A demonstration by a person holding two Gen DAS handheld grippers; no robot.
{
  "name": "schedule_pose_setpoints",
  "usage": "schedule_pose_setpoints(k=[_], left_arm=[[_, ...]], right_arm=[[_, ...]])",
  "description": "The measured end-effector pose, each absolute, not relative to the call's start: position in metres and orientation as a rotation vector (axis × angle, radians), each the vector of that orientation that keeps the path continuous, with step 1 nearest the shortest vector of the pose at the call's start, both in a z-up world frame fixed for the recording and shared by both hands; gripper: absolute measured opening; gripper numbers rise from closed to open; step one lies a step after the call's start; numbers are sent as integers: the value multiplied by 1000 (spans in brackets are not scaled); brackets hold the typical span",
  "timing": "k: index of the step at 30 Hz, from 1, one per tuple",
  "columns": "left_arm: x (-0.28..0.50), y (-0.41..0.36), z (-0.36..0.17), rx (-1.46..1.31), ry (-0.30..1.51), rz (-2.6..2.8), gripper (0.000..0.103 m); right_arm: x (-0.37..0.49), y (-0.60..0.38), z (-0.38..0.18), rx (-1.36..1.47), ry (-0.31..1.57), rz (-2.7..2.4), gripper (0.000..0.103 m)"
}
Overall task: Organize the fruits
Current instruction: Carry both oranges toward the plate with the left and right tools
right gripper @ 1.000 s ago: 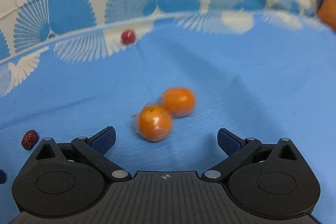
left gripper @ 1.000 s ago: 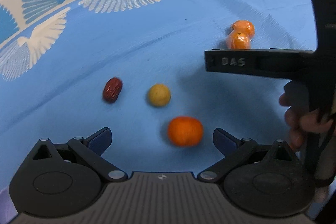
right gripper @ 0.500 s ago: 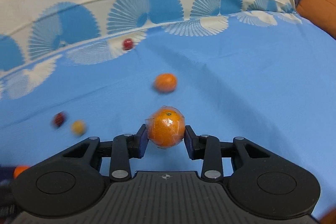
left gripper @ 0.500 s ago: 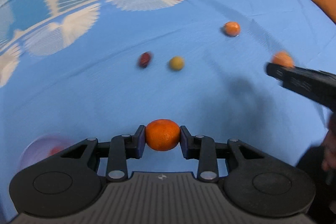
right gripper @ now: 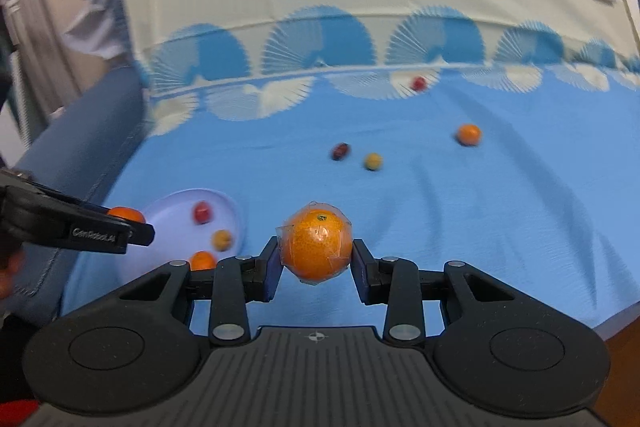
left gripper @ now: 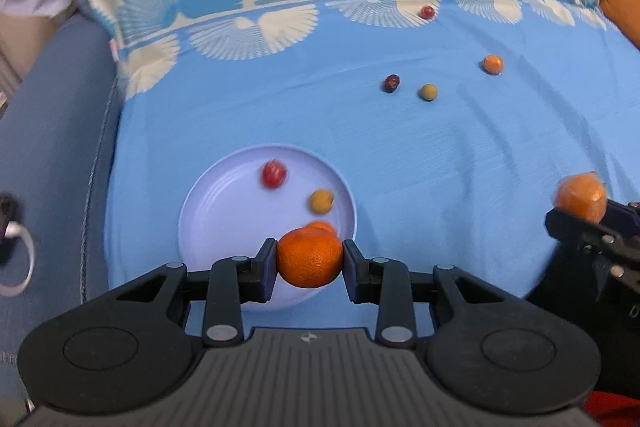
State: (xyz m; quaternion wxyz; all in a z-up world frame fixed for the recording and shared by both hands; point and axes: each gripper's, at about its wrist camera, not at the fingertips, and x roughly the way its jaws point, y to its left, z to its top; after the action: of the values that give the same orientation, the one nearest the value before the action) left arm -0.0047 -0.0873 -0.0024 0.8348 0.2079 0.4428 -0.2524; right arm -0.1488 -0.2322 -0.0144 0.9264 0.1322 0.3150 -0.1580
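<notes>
Left gripper [left gripper: 309, 259] clamps a round mandarin [left gripper: 310, 258] above the plate [left gripper: 208, 211]; right gripper [right gripper: 316, 251] grips a wrapped mandarin [right gripper: 316, 245], stem-end up.

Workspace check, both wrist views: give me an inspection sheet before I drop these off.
Surface: blue cloth with fan-print border.
Job's things: lilac plate holds a red fruit, a yellow fruit and an orange; on the cloth lie a small orange, a yellow fruit, a dark red fruit and a far red fruit.
Clutter: nothing seen.
Grippers: left gripper shut on bare orange; right gripper shut on wrapped orange.
Cables: white loop, left edge.
Surroundings: orange cushion.
</notes>
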Motion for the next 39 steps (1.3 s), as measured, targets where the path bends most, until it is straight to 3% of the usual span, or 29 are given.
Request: schedule_pose_setpoints(k=[10,39], left_arm=[[-42,-43,6,399,918,-515,37],[-50,-4,26,318,878,-457,37]], right_arm=[[-167,-164,-3,137,654,-209,38],[-173,-145,6,73,640,-200,38]])
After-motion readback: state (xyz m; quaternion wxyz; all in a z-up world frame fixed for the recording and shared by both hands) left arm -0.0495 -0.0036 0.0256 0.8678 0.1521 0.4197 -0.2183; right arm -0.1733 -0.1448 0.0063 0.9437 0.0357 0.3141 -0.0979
